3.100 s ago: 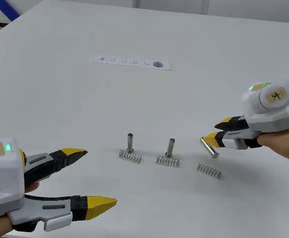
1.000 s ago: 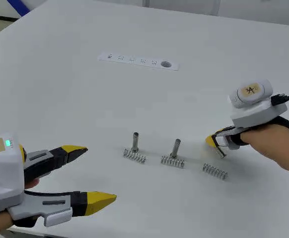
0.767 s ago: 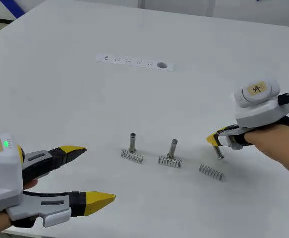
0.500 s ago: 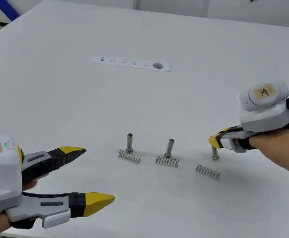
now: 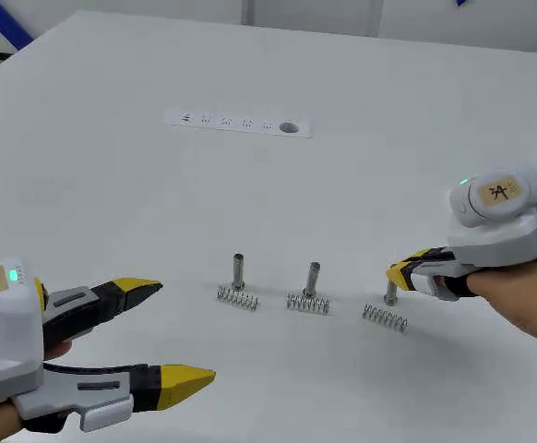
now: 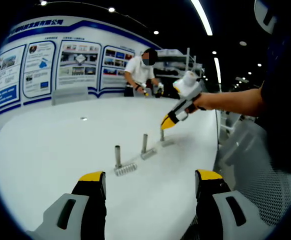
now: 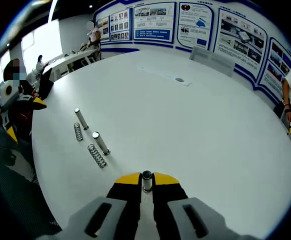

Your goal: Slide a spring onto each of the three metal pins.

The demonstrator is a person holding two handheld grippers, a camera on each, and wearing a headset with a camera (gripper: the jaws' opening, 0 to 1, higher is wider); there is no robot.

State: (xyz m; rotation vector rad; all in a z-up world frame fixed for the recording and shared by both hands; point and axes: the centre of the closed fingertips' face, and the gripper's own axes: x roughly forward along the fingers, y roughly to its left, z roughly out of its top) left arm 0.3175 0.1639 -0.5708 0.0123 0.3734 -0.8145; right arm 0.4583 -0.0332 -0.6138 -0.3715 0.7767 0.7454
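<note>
Two metal pins (image 5: 238,270) (image 5: 312,278) stand upright on the white table (image 5: 112,185), each with a spring (image 5: 237,297) (image 5: 307,304) lying in front of it. A third pin (image 5: 390,293) stands upright behind the third spring (image 5: 384,317). My right gripper (image 5: 399,274) is shut on this pin near its top; the right gripper view has the pin's head (image 7: 146,176) between the yellow tips. At the near left my left gripper (image 5: 162,332) hangs open with nothing in it, well short of the pins (image 6: 118,156) (image 6: 145,143).
A white power strip (image 5: 239,122) lies flat farther back on the table. The table's near edge runs just below the left gripper. Beyond the table's far side, a person (image 6: 139,72) stands in front of wall posters.
The right gripper has turned the third pin from tilted to upright and lowered it onto the table behind the third spring. The left gripper has stayed open and in place.
</note>
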